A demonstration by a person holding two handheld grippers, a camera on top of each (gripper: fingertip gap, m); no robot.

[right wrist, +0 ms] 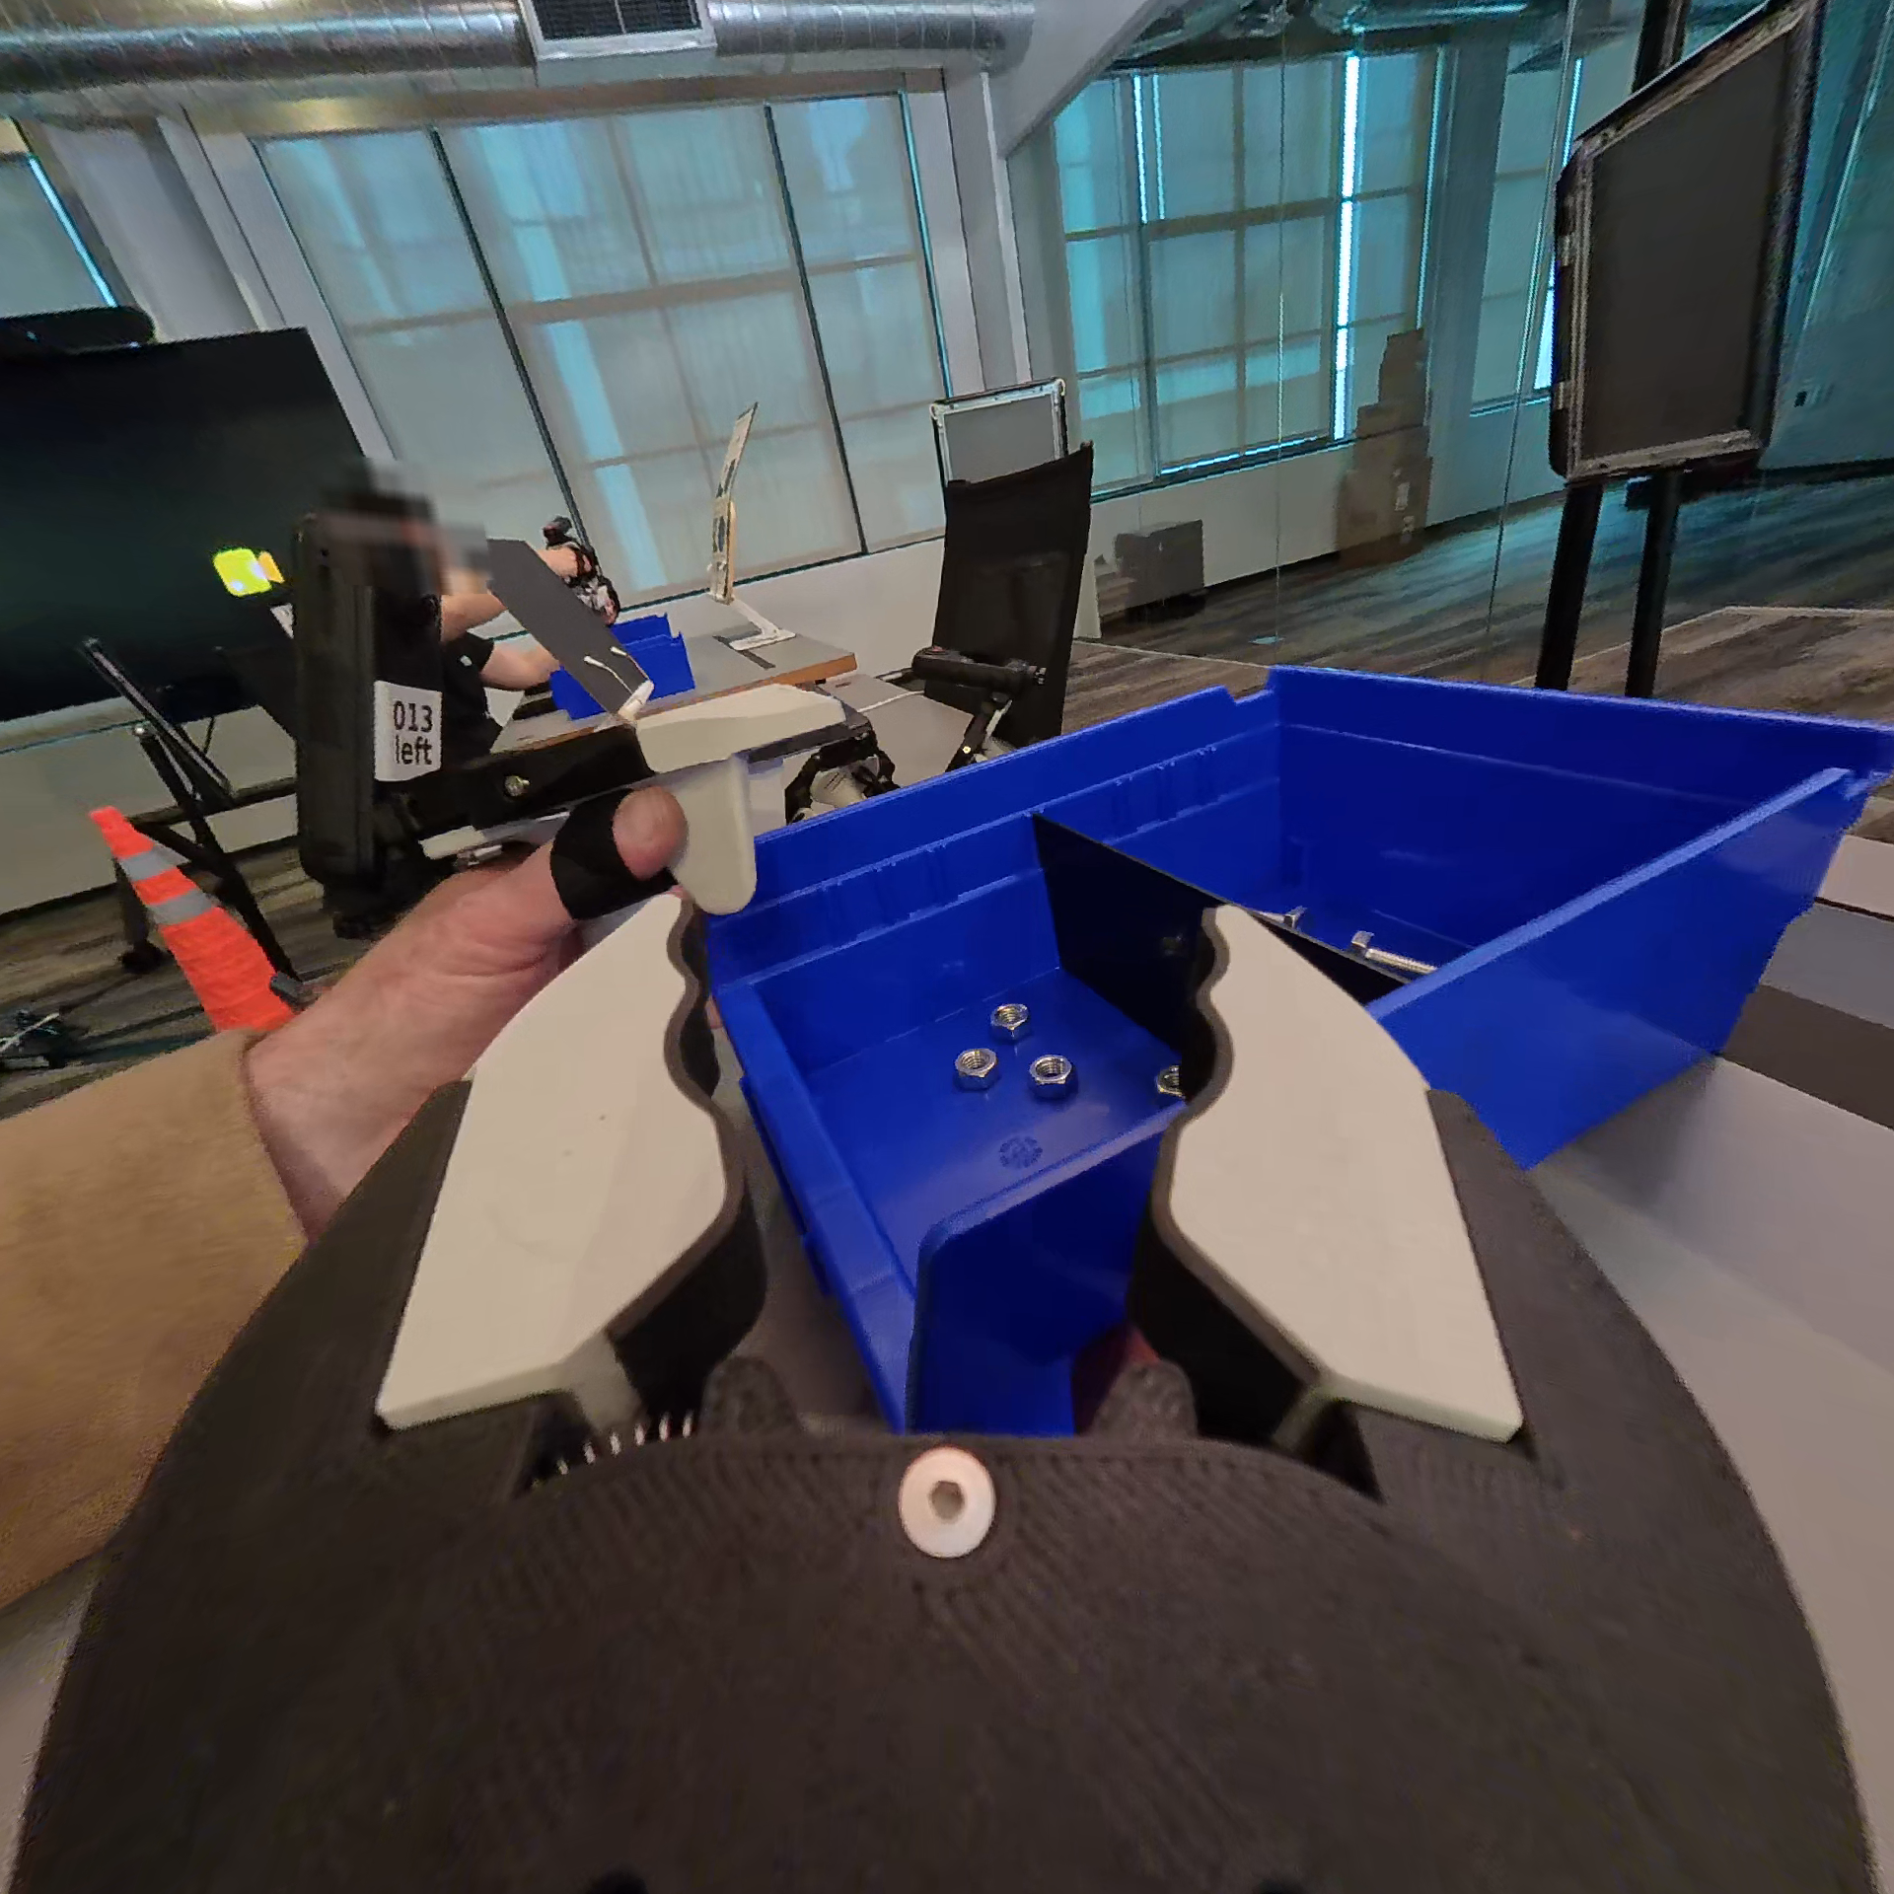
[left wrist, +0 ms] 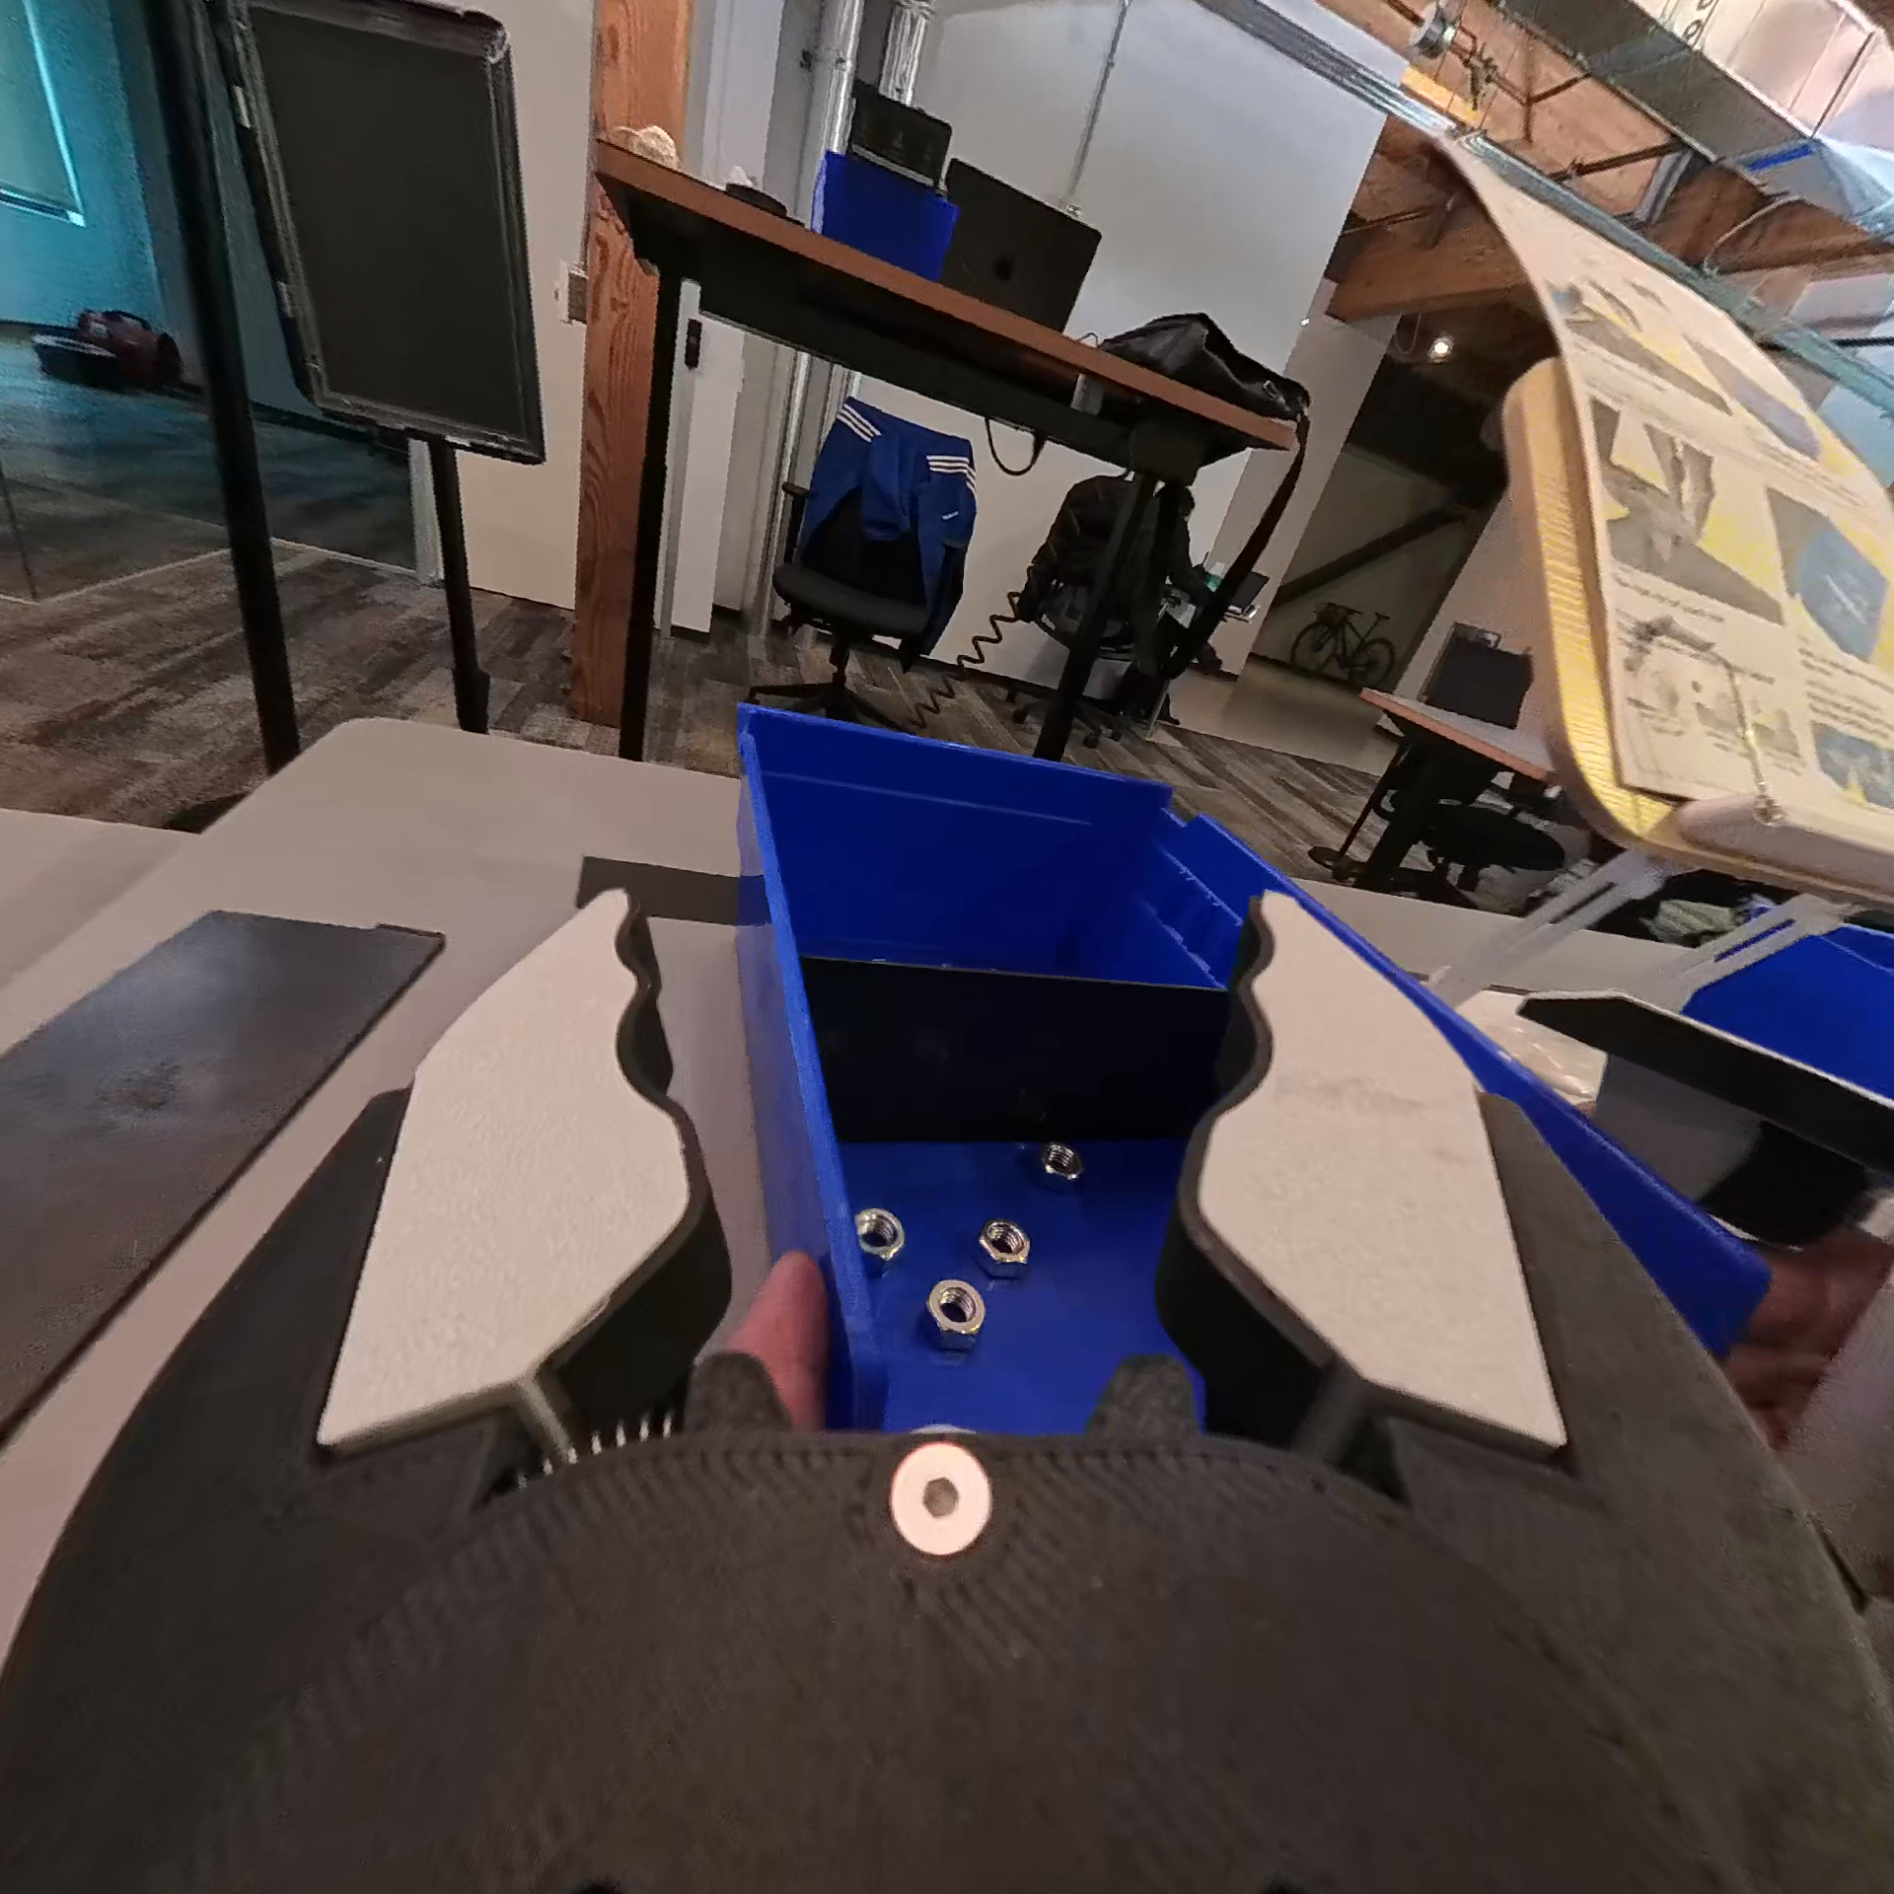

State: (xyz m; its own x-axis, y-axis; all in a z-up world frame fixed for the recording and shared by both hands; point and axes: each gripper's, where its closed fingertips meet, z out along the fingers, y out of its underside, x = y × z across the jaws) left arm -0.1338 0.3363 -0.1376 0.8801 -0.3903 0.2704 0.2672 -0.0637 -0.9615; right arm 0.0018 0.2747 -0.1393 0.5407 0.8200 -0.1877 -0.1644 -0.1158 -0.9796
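A blue plastic bin (left wrist: 922, 871) stands on a grey table (left wrist: 410, 820), split by a black divider (left wrist: 1015, 1056). Several silver hex nuts (left wrist: 955, 1307) lie in its near compartment. My left gripper (left wrist: 943, 912) is open, one finger outside the bin's left wall, the other over its right side. My right gripper (right wrist: 948, 922) is open around the bin's (right wrist: 1537, 1025) near corner, above the nuts (right wrist: 1051, 1074). Metal bolts (right wrist: 1373, 948) lie beyond the divider (right wrist: 1097, 922). A hand (right wrist: 461, 984) holds the left gripper (right wrist: 707, 810) at the bin's far left corner.
A black mat (left wrist: 174, 1076) lies left of the bin. A second blue bin (left wrist: 1804, 984) and a poster board on a stand (left wrist: 1691, 492) are at the right. A black framed sign (right wrist: 1681, 256), an orange cone (right wrist: 195, 922), desks and chairs stand beyond the table.
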